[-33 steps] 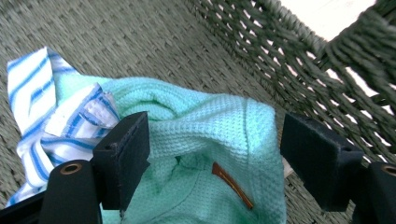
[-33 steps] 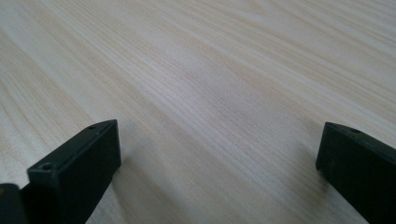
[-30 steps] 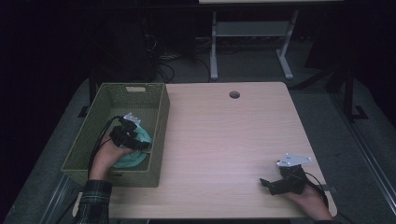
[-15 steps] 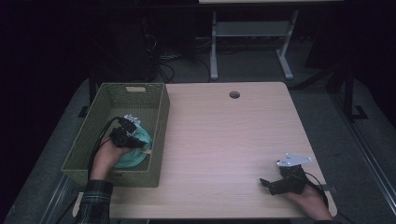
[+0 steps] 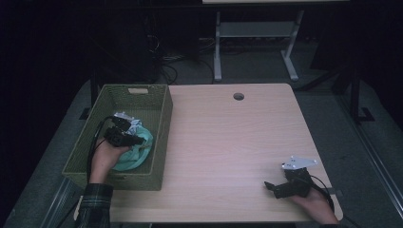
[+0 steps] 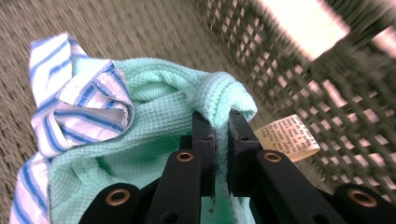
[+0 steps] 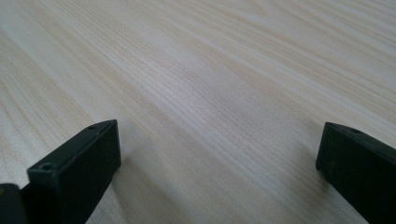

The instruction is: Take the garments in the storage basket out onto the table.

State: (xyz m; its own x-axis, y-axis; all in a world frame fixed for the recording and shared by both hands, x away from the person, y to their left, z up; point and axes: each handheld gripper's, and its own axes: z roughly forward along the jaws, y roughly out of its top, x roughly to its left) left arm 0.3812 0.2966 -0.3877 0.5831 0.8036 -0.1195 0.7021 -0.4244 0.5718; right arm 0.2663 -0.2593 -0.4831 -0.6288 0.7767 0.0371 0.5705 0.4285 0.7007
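A mint-green towel (image 6: 154, 154) is seen pinched in the left hand-held gripper (image 6: 221, 122), a ridge of its weave caught between the two black jaws, which have just been closing and now stand nearly together with only the cloth between them. A printed care label (image 6: 288, 136) is seen just beside the jaws, and a blue-striped white cloth (image 6: 74, 109) lies against the towel on its far side. In the high view the left hand-held gripper (image 5: 124, 137) is shown low inside the green basket (image 5: 164, 142), which stands at the left edge of the worktop (image 5: 228, 142); the towel (image 5: 138, 152) remains bunched on the basket floor. The grasp is judged to be made, while the lifting of the towel out of the basket and its laying on the worktop are judged to be left undone. Nearer the front edge at the right, the right hand-held gripper (image 5: 271, 186) is rested on the bare wood, well apart from the basket. Its jaws are seen spread wide in the right gripper view (image 7: 219, 163), with nothing between them but pale wood grain. Beyond the worktop, a dark floor and a cable hole (image 5: 238, 96) can be made out.
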